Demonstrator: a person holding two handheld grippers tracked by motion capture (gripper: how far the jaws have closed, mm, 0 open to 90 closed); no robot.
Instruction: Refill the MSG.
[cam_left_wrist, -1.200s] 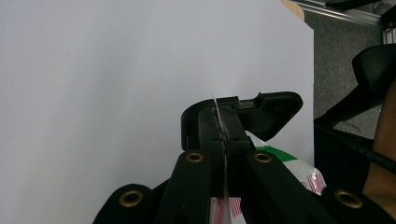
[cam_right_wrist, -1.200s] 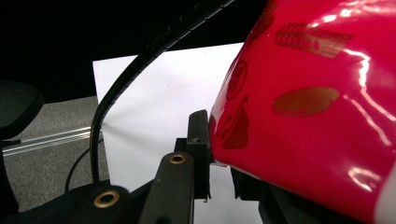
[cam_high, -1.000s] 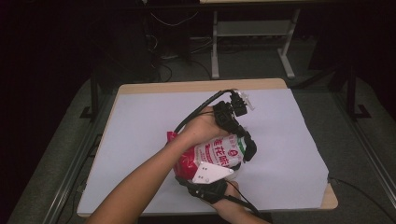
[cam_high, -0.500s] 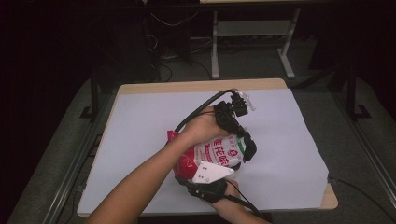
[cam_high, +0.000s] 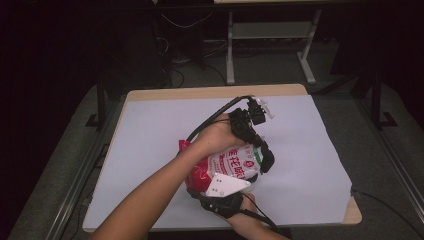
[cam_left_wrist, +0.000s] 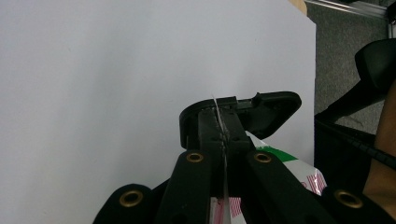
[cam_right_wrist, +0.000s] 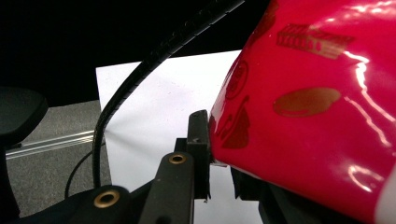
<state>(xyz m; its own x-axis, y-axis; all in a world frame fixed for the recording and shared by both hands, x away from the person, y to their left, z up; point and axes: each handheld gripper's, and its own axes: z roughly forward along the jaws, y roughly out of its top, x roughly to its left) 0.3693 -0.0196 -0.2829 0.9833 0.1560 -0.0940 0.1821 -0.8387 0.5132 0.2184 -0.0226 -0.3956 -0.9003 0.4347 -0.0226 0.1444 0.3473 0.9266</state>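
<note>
Lying near the middle of the white table cover (cam_high: 150, 150), toward the person's edge, the red-and-white packet (cam_high: 227, 165) is a sealed plastic bag with printed characters – what is inside cannot be told. Its long axis runs from the red end at lower left to the white, green-marked end at upper right in the high view, so it sits slantwise on the table. The left gripper (cam_high: 263, 152) reaches across the packet from the far side; in the left gripper view its jaws are pressed together on a thin edge of the packet (cam_left_wrist: 219, 116), with the green-and-white printed part just beyond them. The right gripper (cam_high: 220, 192) sits at the near side, its grey plate lying over the packet – in the right gripper view its jaws pinch a fold of the glossy red film (cam_right_wrist: 317, 107). Beyond the table, a metal frame (cam_high: 270, 45) and loose cables (cam_high: 185, 55) stand on the dark floor, well apart.
</note>
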